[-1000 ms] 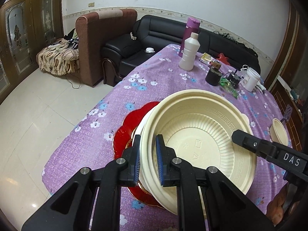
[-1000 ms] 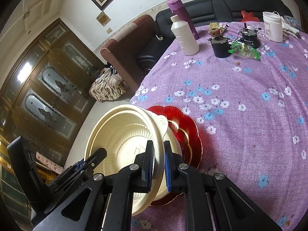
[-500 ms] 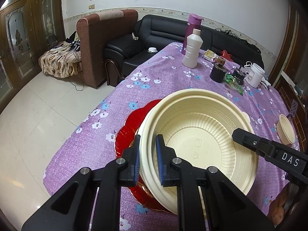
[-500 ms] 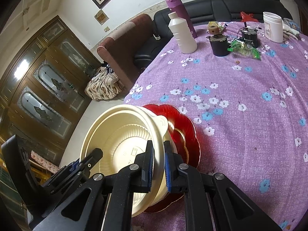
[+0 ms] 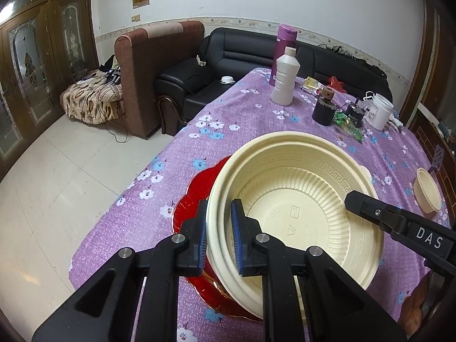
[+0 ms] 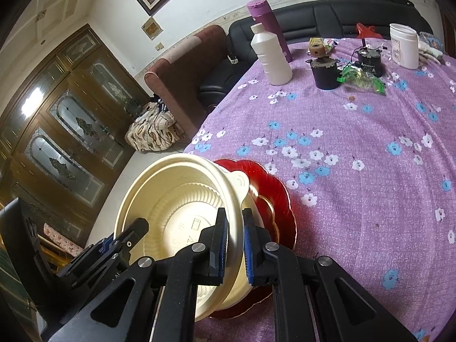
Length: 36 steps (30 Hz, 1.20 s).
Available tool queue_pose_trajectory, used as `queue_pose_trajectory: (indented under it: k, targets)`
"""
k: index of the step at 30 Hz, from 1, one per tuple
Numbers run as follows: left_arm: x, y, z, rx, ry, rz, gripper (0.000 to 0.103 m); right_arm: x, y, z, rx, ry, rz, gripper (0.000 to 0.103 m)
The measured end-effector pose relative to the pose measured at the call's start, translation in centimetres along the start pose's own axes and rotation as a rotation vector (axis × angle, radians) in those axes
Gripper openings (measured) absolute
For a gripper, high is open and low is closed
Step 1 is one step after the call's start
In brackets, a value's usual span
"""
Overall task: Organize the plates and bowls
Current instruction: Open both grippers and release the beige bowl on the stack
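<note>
Your left gripper is clamped on the near-left rim of the big cream bowl: one blue pad outside the wall, one inside. Your right gripper pinches the opposite rim the same way, so both grip the one bowl btwn them. In the left wrist view the right gripper's black finger reaches in over the bowl's right rim.

Bowl: pale cream plastic, wide, ribbed radial fluting inside, a Greek-key band under the lip, moulded marks on the flat centre. It's tilted, and a second cream rim w/ a scalloped tab shows under it, so it looks nested in another. Both sit over the red plate, glossy w/ a scalloped edge and gold trim; can't tell if the bowls touch it.

Edges: the stack is at the bench corner, purple flowered cloth, w/ the drop to the tiled floor just left of the plate. Open cloth runs ahead and to the right of the stack. Far end is crowded: white bottle, purple flask behind it, black pot, white jar. A small cream bowl sits well apart at the bench's right edge.
</note>
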State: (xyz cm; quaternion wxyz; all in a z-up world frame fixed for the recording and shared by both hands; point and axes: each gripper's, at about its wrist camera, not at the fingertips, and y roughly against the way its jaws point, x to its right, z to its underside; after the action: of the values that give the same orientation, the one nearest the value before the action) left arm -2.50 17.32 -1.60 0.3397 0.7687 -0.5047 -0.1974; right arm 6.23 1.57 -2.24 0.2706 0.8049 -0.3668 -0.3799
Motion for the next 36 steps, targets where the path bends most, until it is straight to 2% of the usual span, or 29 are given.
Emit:
queue_pose_trajectory:
  k: [10, 36]
  targets:
    - [0.08, -0.23, 0.35, -0.001, -0.014, -0.021, 0.015, -0.09, -0.6, 0.26, -0.01, 0.011, 0.005, 0.01]
    - [0.05, -0.05, 0.88, -0.002, -0.013, -0.018, 0.015, -0.12, -0.51, 0.53, -0.018, 0.01, 0.013, 0.014]
